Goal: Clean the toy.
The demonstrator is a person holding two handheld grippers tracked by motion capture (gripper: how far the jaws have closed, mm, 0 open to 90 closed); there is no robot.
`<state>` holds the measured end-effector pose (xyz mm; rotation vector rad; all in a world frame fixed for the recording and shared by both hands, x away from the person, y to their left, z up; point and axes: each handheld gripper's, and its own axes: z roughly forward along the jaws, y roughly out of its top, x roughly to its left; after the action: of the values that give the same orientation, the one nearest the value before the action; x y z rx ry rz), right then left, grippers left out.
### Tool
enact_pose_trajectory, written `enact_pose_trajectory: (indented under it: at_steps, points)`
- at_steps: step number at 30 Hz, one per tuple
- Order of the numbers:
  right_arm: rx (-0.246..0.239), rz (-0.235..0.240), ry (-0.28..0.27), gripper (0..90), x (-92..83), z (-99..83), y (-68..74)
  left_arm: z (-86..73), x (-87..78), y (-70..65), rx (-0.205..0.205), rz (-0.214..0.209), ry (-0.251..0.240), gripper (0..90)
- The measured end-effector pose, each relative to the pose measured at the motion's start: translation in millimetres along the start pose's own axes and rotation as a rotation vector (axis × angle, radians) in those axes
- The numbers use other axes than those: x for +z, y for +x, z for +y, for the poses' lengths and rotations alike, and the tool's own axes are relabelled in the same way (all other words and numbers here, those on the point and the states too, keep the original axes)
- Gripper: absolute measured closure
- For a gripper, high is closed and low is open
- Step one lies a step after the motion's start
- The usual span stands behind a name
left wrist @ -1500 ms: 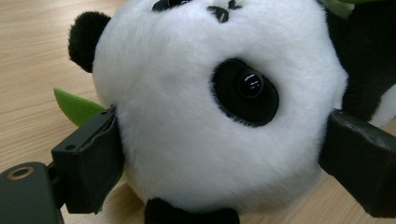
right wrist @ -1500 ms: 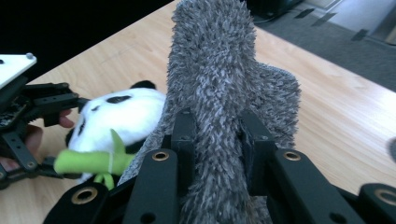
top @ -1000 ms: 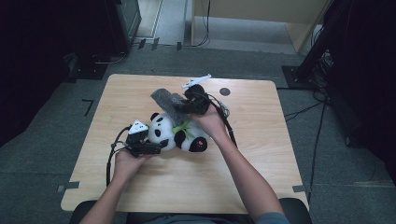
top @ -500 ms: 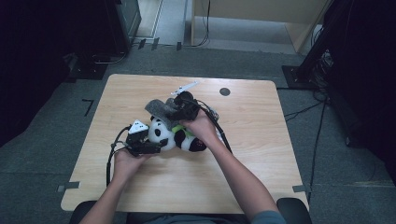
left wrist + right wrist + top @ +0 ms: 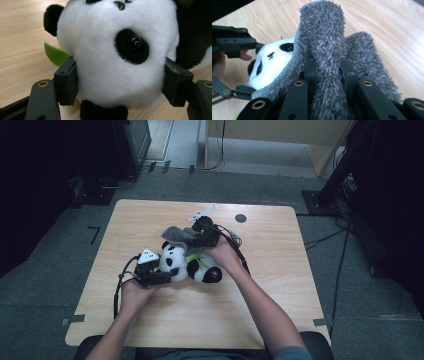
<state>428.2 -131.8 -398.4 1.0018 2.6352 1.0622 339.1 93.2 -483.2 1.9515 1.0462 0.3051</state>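
Left fingers (image 5: 120, 85) just closing, clamp panda head (image 5: 117, 50); right fingers (image 5: 328, 75) pinch grey cloth (image 5: 324, 37) above it.

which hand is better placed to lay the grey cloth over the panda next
Right. The right gripper already pinches the grey cloth just above the panda, while the left gripper has its jaws around the panda's head, steadying it.

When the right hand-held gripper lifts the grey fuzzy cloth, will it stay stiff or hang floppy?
Probably floppy: the grey fuzzy cloth folds and bunches between the jaws. Likely light, drooping over the black-and-white plush panda. Its pile should resist slipping.
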Motion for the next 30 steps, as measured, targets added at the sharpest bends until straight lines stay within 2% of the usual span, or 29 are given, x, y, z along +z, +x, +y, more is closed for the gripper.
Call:
enact_pose_trajectory:
  at_steps: [11,15,19,20,25,27,28,30]
  points:
    - [0.016,-0.051,-0.011,73.3,-27.1,-8.7,-17.2,-0.6,-0.2,0.6,-0.001,-0.006,-0.004,26.8]
    - [0.053,-0.075,-0.008,73.5,-36.6,-13.2,-28.3,-0.8,-0.3,0.4,-0.003,-0.006,-0.006,26.6]
    - [0.046,-0.098,-0.007,73.5,-41.4,-14.0,-31.0,-1.0,-0.5,1.0,-0.004,-0.010,-0.008,25.7]
    - [0.058,-0.098,-0.012,73.6,-44.2,-12.6,-32.6,-1.0,-0.6,1.1,-0.005,-0.010,-0.007,25.4]
    - [0.061,-0.077,-0.026,74.0,-48.2,-5.6,-29.3,-1.1,-0.9,1.3,-0.003,-0.013,-0.006,25.4]
    - [0.063,-0.059,-0.038,73.9,-48.9,-0.5,-24.9,-0.9,-0.8,1.5,-0.004,-0.015,-0.006,25.4]
    - [0.048,-0.048,-0.055,73.9,-48.7,5.3,-20.1,-0.7,-0.6,2.0,-0.007,-0.016,-0.007,25.3]
    - [0.049,-0.045,-0.054,73.9,-48.4,8.4,-17.3,0.2,-0.5,2.9,-0.010,-0.021,-0.003,25.3]
